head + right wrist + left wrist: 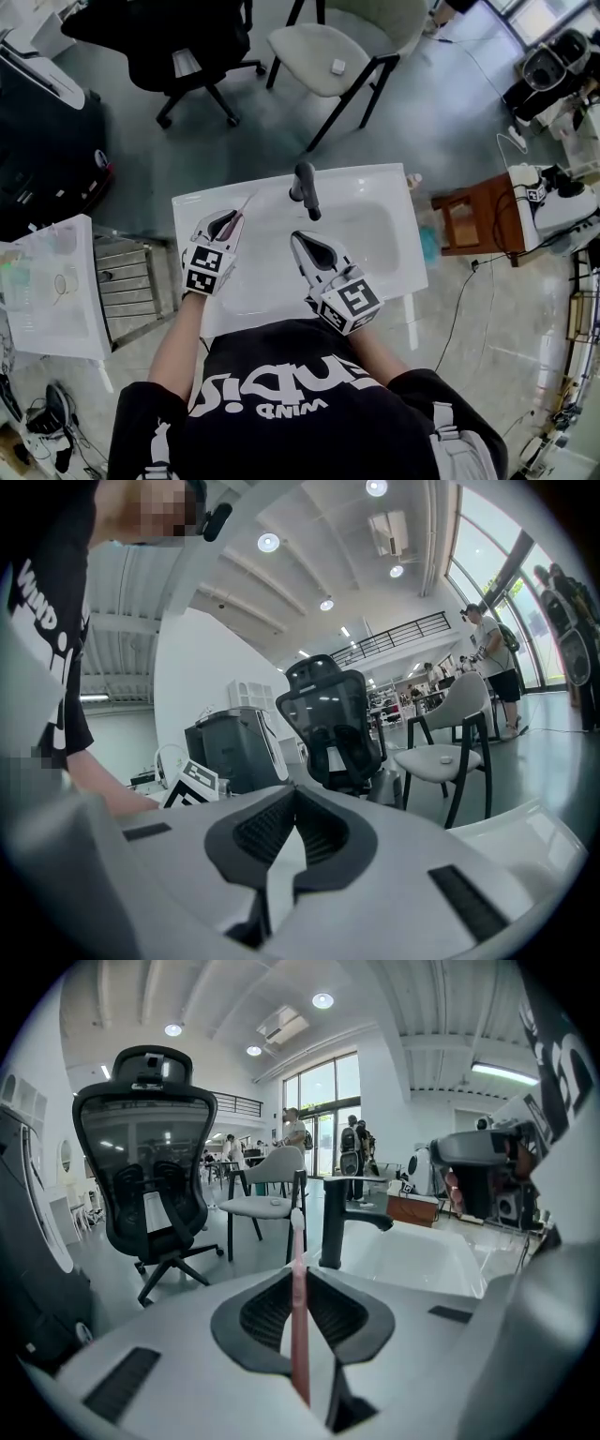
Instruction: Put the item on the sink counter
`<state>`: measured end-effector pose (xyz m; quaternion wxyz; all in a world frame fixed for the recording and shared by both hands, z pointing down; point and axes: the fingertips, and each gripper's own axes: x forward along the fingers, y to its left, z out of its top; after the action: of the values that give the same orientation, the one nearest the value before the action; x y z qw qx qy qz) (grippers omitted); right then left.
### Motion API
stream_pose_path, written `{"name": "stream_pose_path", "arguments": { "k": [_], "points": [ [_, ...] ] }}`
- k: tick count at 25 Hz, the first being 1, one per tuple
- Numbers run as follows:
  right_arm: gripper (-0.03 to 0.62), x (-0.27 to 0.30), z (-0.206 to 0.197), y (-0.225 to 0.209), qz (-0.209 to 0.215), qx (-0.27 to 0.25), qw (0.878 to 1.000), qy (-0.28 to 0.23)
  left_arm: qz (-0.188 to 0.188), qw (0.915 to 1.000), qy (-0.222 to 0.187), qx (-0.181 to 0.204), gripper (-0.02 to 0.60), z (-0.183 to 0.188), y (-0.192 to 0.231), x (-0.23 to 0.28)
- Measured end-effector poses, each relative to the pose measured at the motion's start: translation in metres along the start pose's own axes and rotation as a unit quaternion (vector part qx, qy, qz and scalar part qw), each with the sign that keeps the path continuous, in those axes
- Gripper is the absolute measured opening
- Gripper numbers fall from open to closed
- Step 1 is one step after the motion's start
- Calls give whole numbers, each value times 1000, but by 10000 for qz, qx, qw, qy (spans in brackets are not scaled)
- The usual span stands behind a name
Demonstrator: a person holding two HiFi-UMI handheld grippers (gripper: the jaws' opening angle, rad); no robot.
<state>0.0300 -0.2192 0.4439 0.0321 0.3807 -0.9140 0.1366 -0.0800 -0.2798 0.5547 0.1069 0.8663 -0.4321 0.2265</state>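
A thin pink toothbrush (298, 1321) with a white head stands upright between the jaws of my left gripper (298, 1274), which is shut on its handle. In the head view the left gripper (228, 223) hovers over the left counter of the white sink (192, 214), and the toothbrush (246, 203) points toward the back edge. My right gripper (315, 247) is over the basin in front of the black faucet (307, 189). Its jaws (293, 795) are shut with nothing between them. The faucet (336, 1215) rises just right of the brush head.
Behind the sink stand a black office chair (178, 42) and a beige chair (328, 56). A wooden stool (469, 217) is at the sink's right, with a metal rack (131, 286) and a white table (52, 291) at its left. Cables lie on the floor.
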Motion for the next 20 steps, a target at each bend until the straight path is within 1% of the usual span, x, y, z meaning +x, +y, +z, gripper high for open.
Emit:
{"name": "stream_pose_path", "arguments": {
  "k": [3, 7, 13, 20],
  "points": [
    [18, 3, 0, -2, 18, -173, 9998, 68, -48, 10000, 77, -8, 63, -5, 0, 11],
    [18, 7, -4, -5, 71, -102, 9998, 132, -90, 9997, 235, -6, 63, -19, 0, 26],
    [18, 16, -10, 0, 267, -125, 9993, 248, -190, 9983, 530, 140, 63, -38, -2, 47],
    [18, 20, -15, -4, 281, -31, 9989, 362, -253, 9962, 776, 319, 63, -55, 1, 70]
  ]
}}
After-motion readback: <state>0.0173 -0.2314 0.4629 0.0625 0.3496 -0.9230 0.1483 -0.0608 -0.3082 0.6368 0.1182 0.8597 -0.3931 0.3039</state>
